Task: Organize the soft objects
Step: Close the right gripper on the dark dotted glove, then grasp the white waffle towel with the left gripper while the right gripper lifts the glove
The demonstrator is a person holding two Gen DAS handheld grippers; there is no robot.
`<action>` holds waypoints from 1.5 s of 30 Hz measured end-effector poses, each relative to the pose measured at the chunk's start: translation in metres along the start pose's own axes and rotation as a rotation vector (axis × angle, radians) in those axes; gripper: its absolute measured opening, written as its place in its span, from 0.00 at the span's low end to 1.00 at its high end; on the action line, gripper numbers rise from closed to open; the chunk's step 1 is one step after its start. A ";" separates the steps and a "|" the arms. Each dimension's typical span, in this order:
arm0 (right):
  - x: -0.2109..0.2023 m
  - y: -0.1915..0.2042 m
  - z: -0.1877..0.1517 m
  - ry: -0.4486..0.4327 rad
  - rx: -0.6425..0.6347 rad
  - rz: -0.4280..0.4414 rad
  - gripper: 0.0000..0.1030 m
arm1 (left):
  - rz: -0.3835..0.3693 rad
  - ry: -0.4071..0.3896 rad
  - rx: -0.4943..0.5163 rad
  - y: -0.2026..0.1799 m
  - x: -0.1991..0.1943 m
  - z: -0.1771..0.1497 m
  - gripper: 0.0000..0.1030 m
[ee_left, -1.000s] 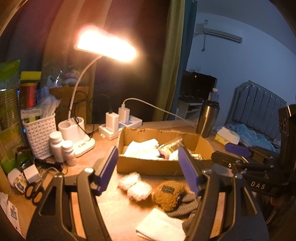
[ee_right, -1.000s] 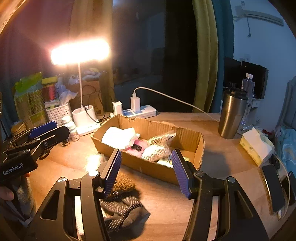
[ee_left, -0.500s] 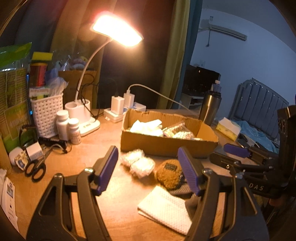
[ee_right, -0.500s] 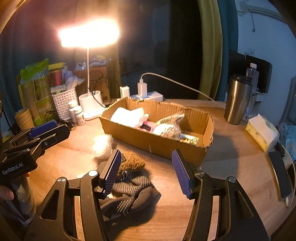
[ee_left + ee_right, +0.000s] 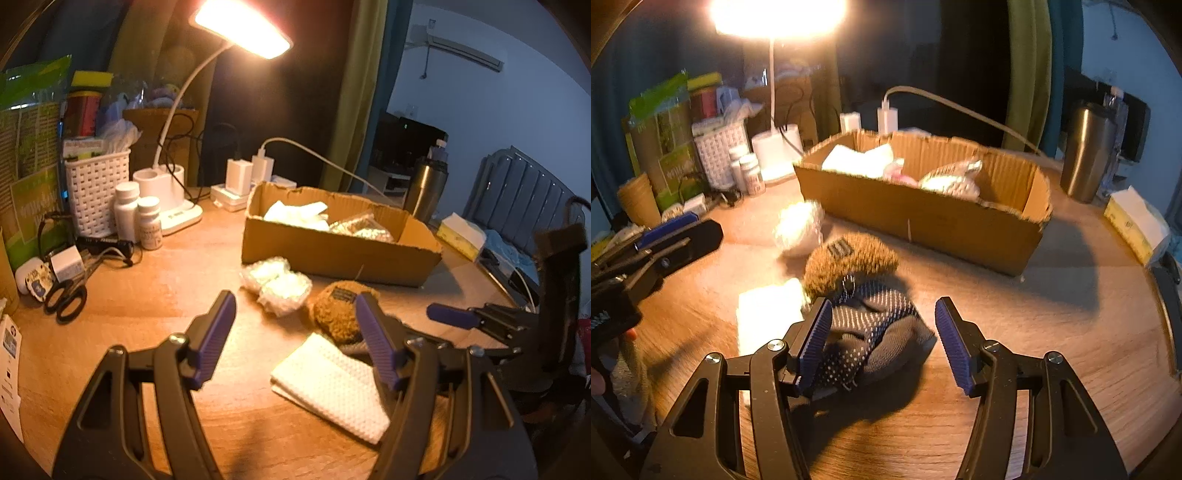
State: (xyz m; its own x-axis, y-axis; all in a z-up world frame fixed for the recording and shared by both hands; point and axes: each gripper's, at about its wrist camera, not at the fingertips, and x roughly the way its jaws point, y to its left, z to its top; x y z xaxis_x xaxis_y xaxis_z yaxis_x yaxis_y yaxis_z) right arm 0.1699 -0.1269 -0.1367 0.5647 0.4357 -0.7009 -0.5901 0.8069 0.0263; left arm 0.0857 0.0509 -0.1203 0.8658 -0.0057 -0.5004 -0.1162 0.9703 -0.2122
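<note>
A cardboard box (image 5: 332, 254) (image 5: 923, 218) holds white cloth and wrapped soft items. In front of it lie two clear-wrapped white bundles (image 5: 277, 282) (image 5: 798, 230), a brown fuzzy pouch (image 5: 338, 310) (image 5: 849, 258), a grey dotted glove (image 5: 871, 328) and a folded white cloth (image 5: 332, 387) (image 5: 768, 310). My left gripper (image 5: 295, 339) is open and empty above the table, near the cloth and pouch. My right gripper (image 5: 882, 339) is open, low over the glove, its left finger at the glove's edge.
A lit desk lamp (image 5: 240, 29), white basket (image 5: 96, 192), two pill bottles (image 5: 136, 214), scissors (image 5: 66, 299) and chargers (image 5: 240, 177) crowd the left and back. A steel tumbler (image 5: 1086, 147) and tissue pack (image 5: 1134, 221) stand at the right.
Both grippers have come down and back toward the near table edge; the box looks farther, and the loose items now lie between the fingers. Both stay open.
</note>
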 end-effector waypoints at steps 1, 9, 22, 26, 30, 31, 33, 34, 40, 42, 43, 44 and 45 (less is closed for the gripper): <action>0.004 0.000 -0.001 0.017 -0.003 -0.003 0.60 | 0.001 0.007 0.003 -0.001 0.001 -0.001 0.67; 0.015 0.000 -0.006 0.068 -0.009 0.021 0.57 | 0.016 0.078 0.004 -0.005 0.012 -0.009 0.67; -0.008 -0.015 -0.011 0.020 -0.017 0.057 0.23 | 0.003 0.223 0.063 -0.031 0.036 -0.021 0.67; -0.021 -0.026 -0.009 -0.021 0.005 0.047 0.23 | -0.017 0.231 0.101 -0.045 0.036 -0.022 0.67; -0.028 -0.039 -0.012 -0.039 0.021 0.017 0.23 | -0.043 0.258 0.164 -0.061 0.038 -0.025 0.67; -0.029 -0.042 -0.013 -0.040 0.026 0.007 0.23 | -0.044 0.271 0.177 -0.064 0.039 -0.026 0.67; -0.030 -0.050 -0.016 -0.040 0.042 -0.011 0.23 | -0.035 0.306 0.204 -0.070 0.045 -0.031 0.67; -0.031 -0.054 -0.017 -0.040 0.050 -0.018 0.23 | -0.030 0.320 0.212 -0.071 0.047 -0.033 0.67; -0.033 -0.072 -0.024 -0.037 0.082 -0.054 0.23 | -0.023 0.373 0.226 -0.072 0.056 -0.037 0.67; -0.033 -0.077 -0.026 -0.034 0.095 -0.060 0.23 | -0.023 0.381 0.248 -0.076 0.058 -0.038 0.72; -0.033 -0.077 -0.026 -0.031 0.099 -0.060 0.23 | -0.019 0.385 0.265 -0.078 0.058 -0.039 0.74; -0.032 -0.078 -0.026 -0.026 0.101 -0.057 0.25 | -0.012 0.386 0.278 -0.081 0.058 -0.040 0.74; -0.031 -0.077 -0.027 -0.021 0.101 -0.053 0.27 | -0.008 0.386 0.282 -0.081 0.058 -0.040 0.74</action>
State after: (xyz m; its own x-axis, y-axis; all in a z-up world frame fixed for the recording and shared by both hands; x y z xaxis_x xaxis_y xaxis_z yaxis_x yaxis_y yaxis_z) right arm 0.1827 -0.2130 -0.1363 0.6063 0.3986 -0.6882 -0.4981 0.8649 0.0621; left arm 0.1261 -0.0382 -0.1661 0.6157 -0.0512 -0.7863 0.0726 0.9973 -0.0081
